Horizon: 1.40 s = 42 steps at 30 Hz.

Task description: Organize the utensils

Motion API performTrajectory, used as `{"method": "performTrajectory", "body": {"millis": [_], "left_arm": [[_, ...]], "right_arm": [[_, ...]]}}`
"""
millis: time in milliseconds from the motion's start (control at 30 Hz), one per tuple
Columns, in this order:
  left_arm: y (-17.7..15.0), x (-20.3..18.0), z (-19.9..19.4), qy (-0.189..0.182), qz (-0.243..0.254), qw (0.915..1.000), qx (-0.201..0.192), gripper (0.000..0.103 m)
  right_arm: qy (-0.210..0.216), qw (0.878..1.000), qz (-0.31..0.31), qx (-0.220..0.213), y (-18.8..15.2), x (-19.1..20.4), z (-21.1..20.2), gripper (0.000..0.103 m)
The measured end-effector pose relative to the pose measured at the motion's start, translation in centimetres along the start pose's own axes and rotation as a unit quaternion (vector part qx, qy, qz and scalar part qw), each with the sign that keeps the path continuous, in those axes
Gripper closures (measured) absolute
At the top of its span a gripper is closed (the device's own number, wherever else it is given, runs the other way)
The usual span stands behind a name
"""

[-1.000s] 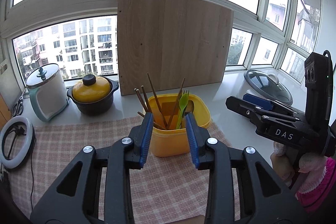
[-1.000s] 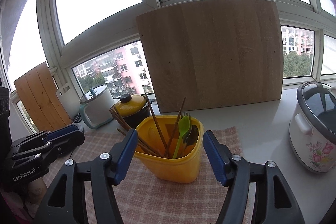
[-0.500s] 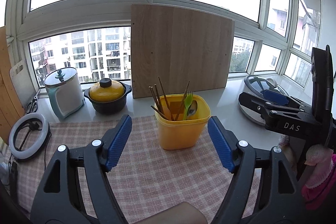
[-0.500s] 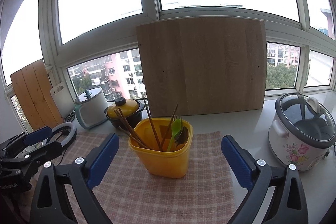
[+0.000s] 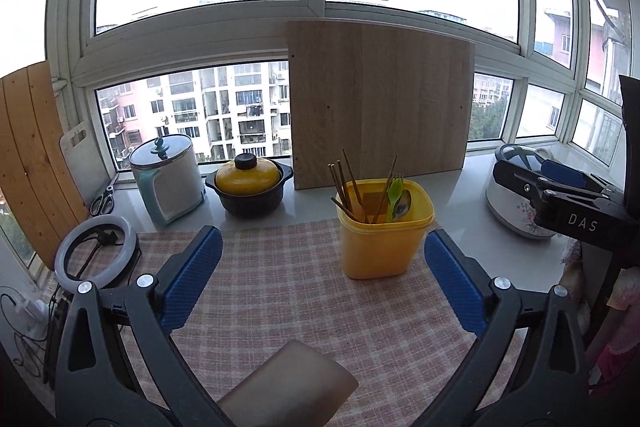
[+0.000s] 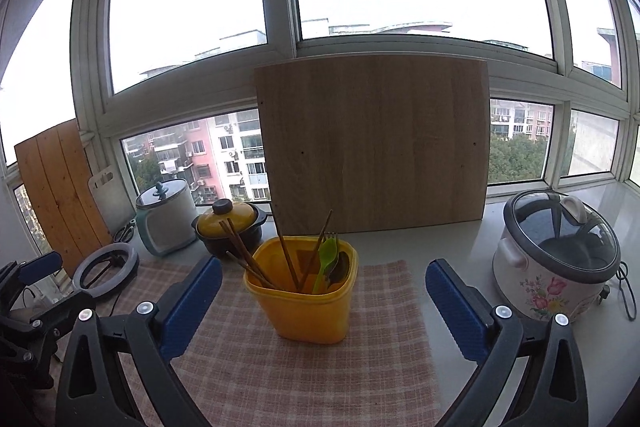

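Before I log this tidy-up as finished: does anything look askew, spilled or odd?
Nothing stands out. The yellow plastic container stands upright on the checked cloth, holding the wooden chopsticks, green plastic fork and spoon inside. Both grippers, left and right, are open and apart from it.

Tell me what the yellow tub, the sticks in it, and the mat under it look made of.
Tub: likely plastic; smooth, opaque, evenly yellow, with a moulded rim.
Chopsticks: probably wood or bamboo; thin, matte, dark brown.
Mat: woven cloth by its look; a pink-and-beige check with visible weave, lying flat on the counter.
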<state>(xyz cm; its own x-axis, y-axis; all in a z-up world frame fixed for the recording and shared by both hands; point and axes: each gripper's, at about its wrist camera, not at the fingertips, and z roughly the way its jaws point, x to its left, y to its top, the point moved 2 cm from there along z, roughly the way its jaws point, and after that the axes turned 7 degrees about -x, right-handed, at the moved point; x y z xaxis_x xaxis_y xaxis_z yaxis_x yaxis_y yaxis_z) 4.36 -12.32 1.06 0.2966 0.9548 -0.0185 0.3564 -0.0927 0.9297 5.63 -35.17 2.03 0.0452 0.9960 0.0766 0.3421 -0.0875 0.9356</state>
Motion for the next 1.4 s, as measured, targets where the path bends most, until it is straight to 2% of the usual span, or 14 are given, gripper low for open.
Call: {"method": "performTrajectory", "body": {"millis": [233,1400], "left_arm": [[-0.1,0.2,-0.2,0.002,0.004,1.0,0.0,0.0],[-0.3,1.1,0.5,0.007,-0.007,0.9999,0.006,0.0]], "right_arm": [[-0.011,1.0,-0.004,-0.005,0.0,0.3,-0.1,0.0],[-0.001,1.0,-0.014,0.01,-0.4,1.5,1.4,0.0]]}}
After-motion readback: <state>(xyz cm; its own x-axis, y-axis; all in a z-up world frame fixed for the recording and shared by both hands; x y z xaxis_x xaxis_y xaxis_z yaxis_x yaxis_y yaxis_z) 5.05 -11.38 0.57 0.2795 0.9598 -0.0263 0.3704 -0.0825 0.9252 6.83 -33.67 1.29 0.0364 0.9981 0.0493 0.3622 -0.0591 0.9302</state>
